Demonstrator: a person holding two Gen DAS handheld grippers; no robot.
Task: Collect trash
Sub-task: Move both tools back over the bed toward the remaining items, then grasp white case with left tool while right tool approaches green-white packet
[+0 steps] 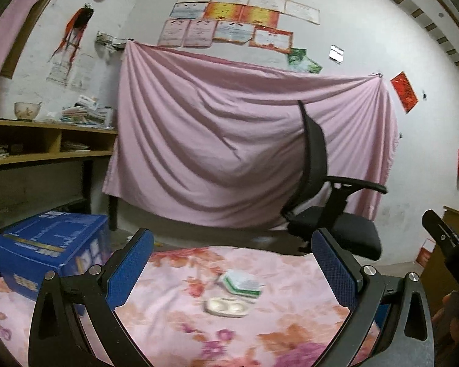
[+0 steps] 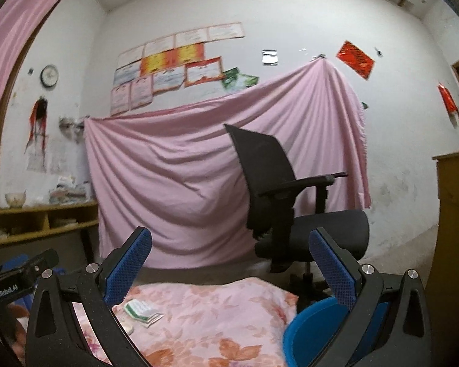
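Left wrist view: our left claw point(image 1: 232, 263) is spread wide, nothing between its blue pads. The crumpled green-and-white wrapper point(image 1: 241, 285) and white two-well plastic tray point(image 1: 226, 306) lie touching, lower centre, on the pink floral-cloth table point(image 1: 174, 315).

Right wrist view: right claw point(image 2: 229, 260) also released, empty. Wrapper point(image 2: 142, 308) sits lower left; blue round bin point(image 2: 315, 330) lower right.

Was a surface spread with a pink floral cloth point(image 1: 290, 278), blossoms in orange and magenta across it. Lay near the middle of that cloth a crumpled green-and-white packet point(image 1: 241, 285) and, just beside it on the nearer side, a cream two-well plastic tray point(image 1: 226, 306), the two close enough that touching could not be told. Stood off the left edge a blue cardboard box point(image 1: 50, 247); showed past the right edge, in the right wrist view, a blue round bin point(image 2: 315, 330).
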